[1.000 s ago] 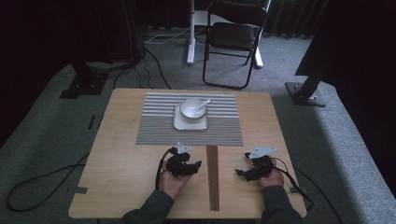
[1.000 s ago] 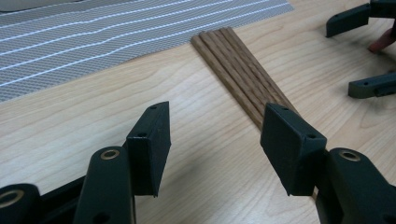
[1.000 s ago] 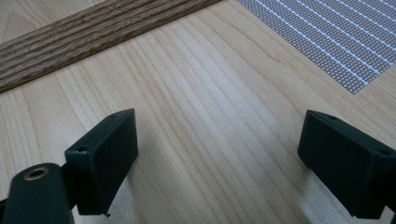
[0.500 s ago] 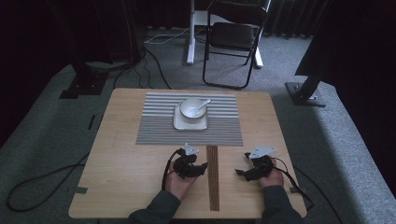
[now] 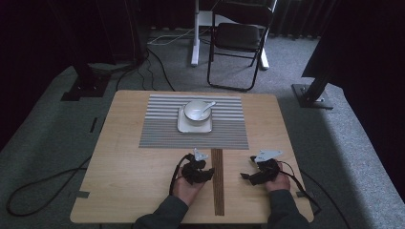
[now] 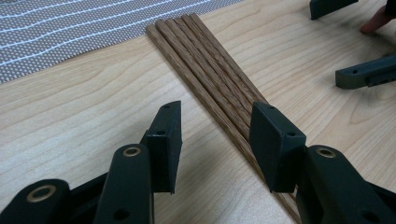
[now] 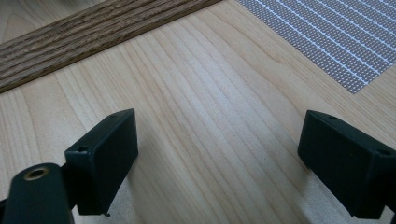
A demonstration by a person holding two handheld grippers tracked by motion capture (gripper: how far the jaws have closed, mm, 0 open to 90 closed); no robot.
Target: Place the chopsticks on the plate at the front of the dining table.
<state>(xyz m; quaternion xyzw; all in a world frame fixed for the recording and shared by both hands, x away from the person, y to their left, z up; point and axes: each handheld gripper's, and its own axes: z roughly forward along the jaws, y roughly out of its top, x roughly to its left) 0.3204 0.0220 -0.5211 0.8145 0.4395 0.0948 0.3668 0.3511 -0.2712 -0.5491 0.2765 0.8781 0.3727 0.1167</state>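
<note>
Over bare table (image 5: 124,162), left tongs (image 6: 215,140) gape above chopsticks (image 6: 210,84); right tongs (image 7: 219,163) gape empty.

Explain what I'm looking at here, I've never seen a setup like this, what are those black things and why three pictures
A person sits at a wooden table holding a hand-held tool in each hand: the left gripper and the right gripper. Each has two black jaws that pinch things.

One picture comes from a camera above the table, looking down. The other two come from small cameras riding on each gripper, looking along its jaws.

On the table lie a striped grey placemat and, on it, a white square plate carrying a white bowl with a spoon. Dark wooden sticks lie side by side between the hands.

Nothing is held: both grippers stand open, and the left gripper's jaws sit close above the sticks.
</note>
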